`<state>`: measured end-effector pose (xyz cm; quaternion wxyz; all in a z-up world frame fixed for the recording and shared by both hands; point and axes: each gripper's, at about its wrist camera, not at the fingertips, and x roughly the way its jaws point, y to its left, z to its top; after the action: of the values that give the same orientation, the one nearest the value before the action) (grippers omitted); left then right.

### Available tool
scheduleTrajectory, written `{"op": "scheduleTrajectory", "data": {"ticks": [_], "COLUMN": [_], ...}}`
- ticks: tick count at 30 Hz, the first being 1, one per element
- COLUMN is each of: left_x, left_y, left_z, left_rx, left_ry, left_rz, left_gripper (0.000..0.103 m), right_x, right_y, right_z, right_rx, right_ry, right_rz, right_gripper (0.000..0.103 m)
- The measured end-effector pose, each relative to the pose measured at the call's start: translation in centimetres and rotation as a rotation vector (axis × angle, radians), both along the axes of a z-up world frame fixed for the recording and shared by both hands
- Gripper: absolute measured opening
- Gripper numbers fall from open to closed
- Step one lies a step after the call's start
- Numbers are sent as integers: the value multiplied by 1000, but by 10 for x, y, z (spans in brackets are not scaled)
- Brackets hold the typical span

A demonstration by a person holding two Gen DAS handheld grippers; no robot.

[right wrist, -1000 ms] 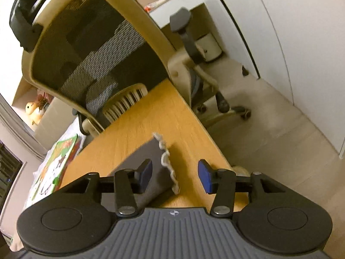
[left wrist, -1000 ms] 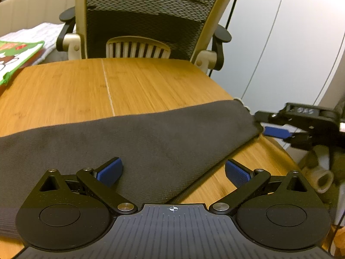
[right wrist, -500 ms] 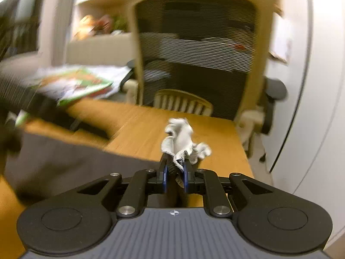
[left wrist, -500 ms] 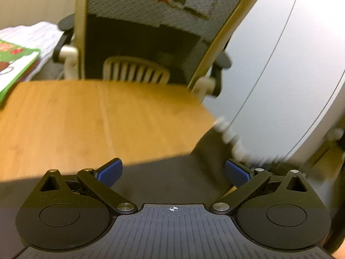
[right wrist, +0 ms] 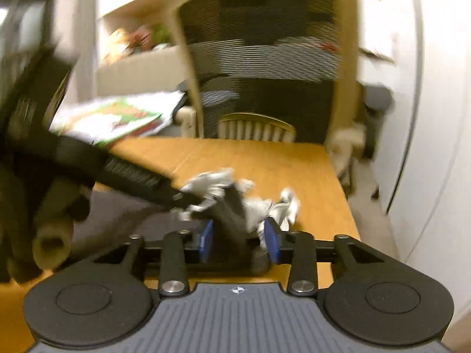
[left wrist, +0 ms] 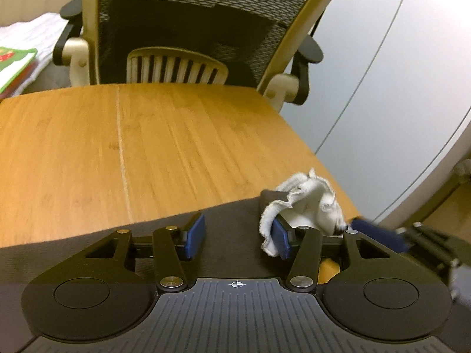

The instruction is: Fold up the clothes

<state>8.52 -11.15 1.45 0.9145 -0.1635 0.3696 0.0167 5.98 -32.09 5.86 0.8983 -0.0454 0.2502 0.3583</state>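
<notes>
On the tabletop [left wrist: 147, 147]: dark garment [left wrist: 229, 220], flat a second ago, its frilled white hem [left wrist: 306, 197] now bunched and lifted. My left tool [left wrist: 238, 236] closing around it; right tool [right wrist: 238, 239] reopening, cloth between, pads not pressing. First fold underway, I judge.

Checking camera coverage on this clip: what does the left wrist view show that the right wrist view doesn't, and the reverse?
Left wrist only: the left gripper, jaws closing over the dark garment with nothing pinched yet, and the table's pale seam.

Right wrist only: the right gripper, jaws opening around the bunched white ruffle trim, and a shelf of blurred items.

Both: the wooden table, the mesh office chair, the green picture book, the trim, each other's gripper.
</notes>
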Motion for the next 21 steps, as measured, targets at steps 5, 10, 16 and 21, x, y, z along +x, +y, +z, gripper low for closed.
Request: {"op": "scheduleTrajectory", "data": {"ticks": [5, 10, 16, 21], "left_x": [-1, -3, -4, -14], "left_y": [3, 3, 5, 24], "left_z": [-3, -1, 1, 4], "left_rx": [-1, 2, 26, 13], "left_ry": [3, 0, 2, -14], "left_rz": [7, 6, -1, 60], "left_gripper": [54, 54, 54, 56], "right_x": [34, 53, 45, 2], "right_y": [-25, -22, 2, 50], "right_z": [-13, -32, -14, 7], "right_rx": [66, 115, 134, 0], "right_ry": [125, 244, 153, -26], "right_rz": [-181, -186, -121, 150], "right_gripper": [41, 38, 7, 8]}}
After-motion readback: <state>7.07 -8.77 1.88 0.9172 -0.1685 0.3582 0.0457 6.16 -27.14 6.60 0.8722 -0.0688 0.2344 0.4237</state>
